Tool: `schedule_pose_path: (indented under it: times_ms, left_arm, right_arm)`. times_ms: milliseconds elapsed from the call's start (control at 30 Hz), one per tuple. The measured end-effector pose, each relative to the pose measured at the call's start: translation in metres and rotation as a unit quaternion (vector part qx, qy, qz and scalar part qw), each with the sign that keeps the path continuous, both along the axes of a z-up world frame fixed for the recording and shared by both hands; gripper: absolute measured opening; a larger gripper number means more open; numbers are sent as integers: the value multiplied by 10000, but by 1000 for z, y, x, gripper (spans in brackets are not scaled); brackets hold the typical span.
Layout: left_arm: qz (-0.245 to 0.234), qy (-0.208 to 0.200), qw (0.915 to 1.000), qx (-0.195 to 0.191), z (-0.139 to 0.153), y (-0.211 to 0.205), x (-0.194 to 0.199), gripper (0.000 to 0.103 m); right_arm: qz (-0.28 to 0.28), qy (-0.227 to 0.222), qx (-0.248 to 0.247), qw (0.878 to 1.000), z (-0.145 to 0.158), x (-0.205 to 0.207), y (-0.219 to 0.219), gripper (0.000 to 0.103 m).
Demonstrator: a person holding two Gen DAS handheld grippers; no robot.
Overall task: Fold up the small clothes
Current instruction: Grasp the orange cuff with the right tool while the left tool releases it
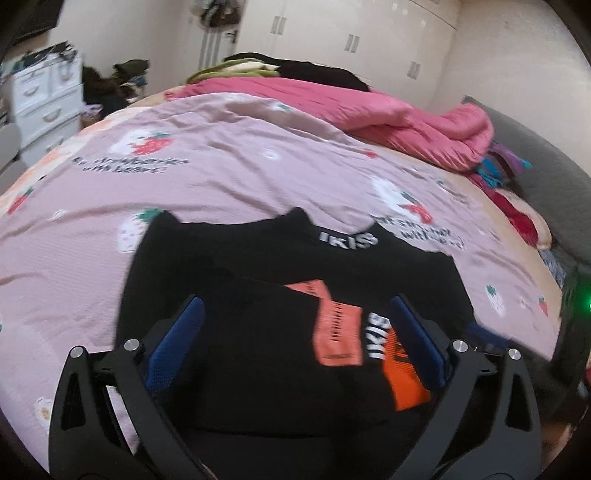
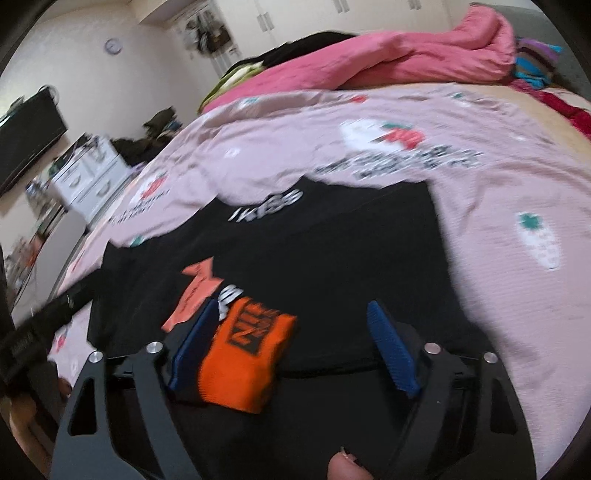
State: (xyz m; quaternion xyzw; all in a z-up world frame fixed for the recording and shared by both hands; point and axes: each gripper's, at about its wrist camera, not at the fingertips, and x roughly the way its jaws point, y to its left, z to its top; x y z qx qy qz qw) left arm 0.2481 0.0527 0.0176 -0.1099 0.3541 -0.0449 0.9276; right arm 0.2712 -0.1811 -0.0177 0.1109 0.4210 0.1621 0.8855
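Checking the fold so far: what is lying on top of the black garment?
On the black garment, a folded-over part shows orange panels and white lettering. Both grippers, left and right, hang open above it. The bedsheet beneath it is covered there.

A home bedroom: a bed point(image 1: 258, 162) under a strawberry-print sheet, a pink quilt point(image 1: 424, 125) heaped at its far side, white wardrobes point(image 1: 351, 33) behind it.

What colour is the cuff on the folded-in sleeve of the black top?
Bright orange with black lettering: the cuff shows best in the right wrist view.
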Motion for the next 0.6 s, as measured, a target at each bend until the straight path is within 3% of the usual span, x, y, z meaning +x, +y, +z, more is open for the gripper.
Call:
schedule_pose_path:
  times_ms: [133,200,233,300,333,400,600]
  left_arm:
    - [276,11,9995,-151,2,24,0,94]
    - [427,-7,9988,-242,3,37,-2,94]
    - [488,-12,9984,-292,4,42,-3,94]
    - [605,-31,9975,-369,5,51,-6,94]
    - [662,-41,9970,-404,6,56,-7,94]
    - [781,-68,9958,-474,8,66,-9,94]
    - [1040,-163,9923,-645,12,88,-16,94]
  right_arm:
    - [171,198,-267,9993,-18,3,23,74]
    - [280,253,-266,9989,-25,3,31,54]
    - [352,246,-303,9986,-28,3,36,49]
    - [420,119,-373,9983,-26,0,41,23]
    - [458,4,-358,9983,-22,-2,44,17]
    - [522,-244,-306,9979,-12,-5,46,12]
    - [714,-1233,-377,9891,40,-13,45,11]
